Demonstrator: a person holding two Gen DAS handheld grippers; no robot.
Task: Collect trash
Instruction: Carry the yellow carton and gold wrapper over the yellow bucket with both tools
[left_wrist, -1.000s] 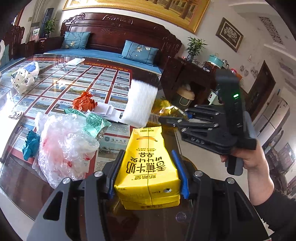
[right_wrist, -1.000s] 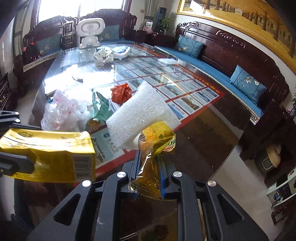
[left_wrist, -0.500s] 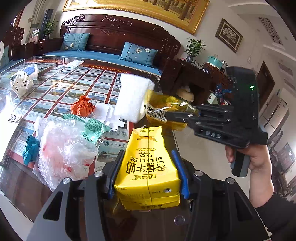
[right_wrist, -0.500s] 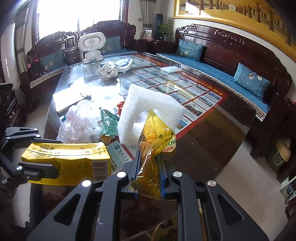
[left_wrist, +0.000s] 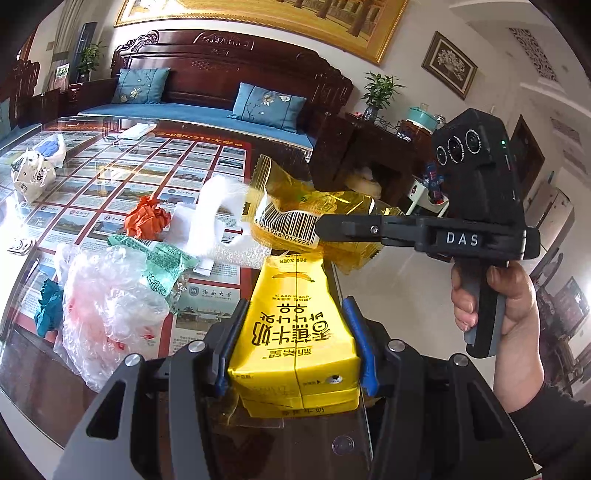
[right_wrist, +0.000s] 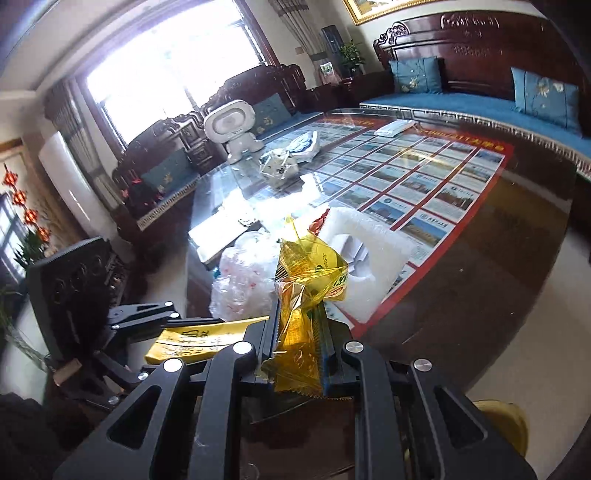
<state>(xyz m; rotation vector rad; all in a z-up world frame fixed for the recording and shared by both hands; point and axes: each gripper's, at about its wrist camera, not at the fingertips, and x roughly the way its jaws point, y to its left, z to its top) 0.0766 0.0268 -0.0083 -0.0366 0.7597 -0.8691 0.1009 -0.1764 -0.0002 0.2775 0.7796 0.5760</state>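
Left tongs (left_wrist: 295, 328) clamp yellow milk carton (left_wrist: 295, 332); right tongs (right_wrist: 299, 332) pinch yellow wrapper (right_wrist: 303, 295) just ahead, white foam (left_wrist: 218, 229) beyond.

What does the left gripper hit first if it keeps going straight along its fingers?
Probably the crinkled yellow snack wrapper held in the right gripper: it hangs just past the tip of the yellow milk carton that the left gripper clamps. Depth is unclear; the white foam sheet lies further left.
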